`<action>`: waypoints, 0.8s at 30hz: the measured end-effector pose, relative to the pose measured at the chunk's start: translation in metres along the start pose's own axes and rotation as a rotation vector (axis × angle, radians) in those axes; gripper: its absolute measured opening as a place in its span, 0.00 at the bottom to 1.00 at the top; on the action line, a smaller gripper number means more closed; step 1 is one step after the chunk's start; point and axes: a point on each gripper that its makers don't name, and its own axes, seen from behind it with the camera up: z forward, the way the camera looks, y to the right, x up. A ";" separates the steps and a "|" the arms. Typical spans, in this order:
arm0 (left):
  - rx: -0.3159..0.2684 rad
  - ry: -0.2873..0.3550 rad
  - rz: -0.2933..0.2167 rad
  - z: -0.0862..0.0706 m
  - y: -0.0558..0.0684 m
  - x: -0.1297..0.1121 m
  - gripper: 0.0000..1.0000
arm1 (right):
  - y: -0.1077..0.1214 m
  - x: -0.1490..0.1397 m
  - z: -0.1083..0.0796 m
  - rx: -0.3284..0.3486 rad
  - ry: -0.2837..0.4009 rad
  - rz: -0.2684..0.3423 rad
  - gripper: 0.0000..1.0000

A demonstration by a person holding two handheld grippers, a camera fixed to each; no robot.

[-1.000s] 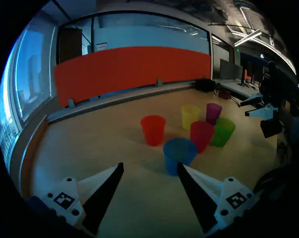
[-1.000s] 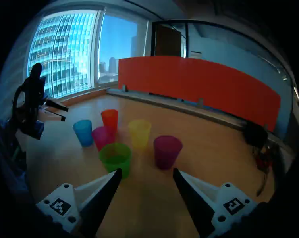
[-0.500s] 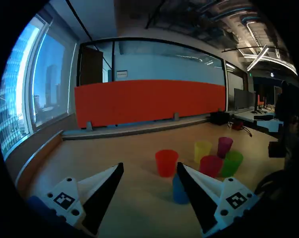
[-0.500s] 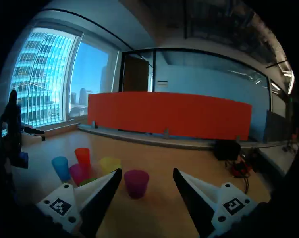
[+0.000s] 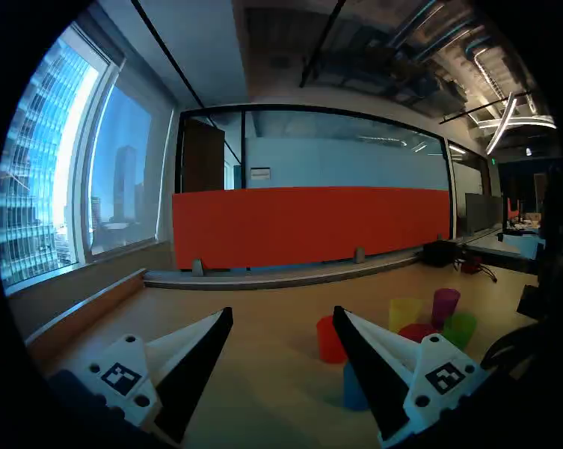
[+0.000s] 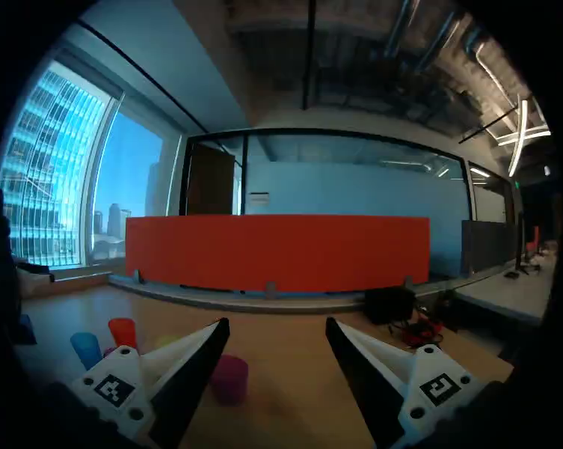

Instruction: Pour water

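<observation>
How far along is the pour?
Barely started. Done: nothing visible; the red cup, purple cup and the others stand upright on the table. In hand: nothing; left gripper and right gripper are both open and empty. To do: grasp a cup, tip it over another. Can't tell whether any cup holds water.

Both my views sit low over the counter (image 5: pixel 281 382), looking level at the orange partition (image 5: pixel 311 224); they share it, the window wall (image 5: pixel 57 202) and the nearby cups (image 5: pixel 404 314).
</observation>
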 end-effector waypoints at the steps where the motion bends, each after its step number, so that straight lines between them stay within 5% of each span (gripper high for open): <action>1: 0.004 0.001 -0.003 0.000 0.000 -0.001 1.00 | 0.002 0.001 0.000 -0.010 0.010 0.003 1.00; 9: 0.039 0.008 -0.008 0.000 -0.005 -0.004 1.00 | 0.011 0.000 0.000 -0.050 0.038 0.014 1.00; 24: 0.102 0.019 0.079 0.007 -0.005 -0.012 1.00 | 0.011 -0.023 -0.005 -0.062 -0.006 0.047 0.99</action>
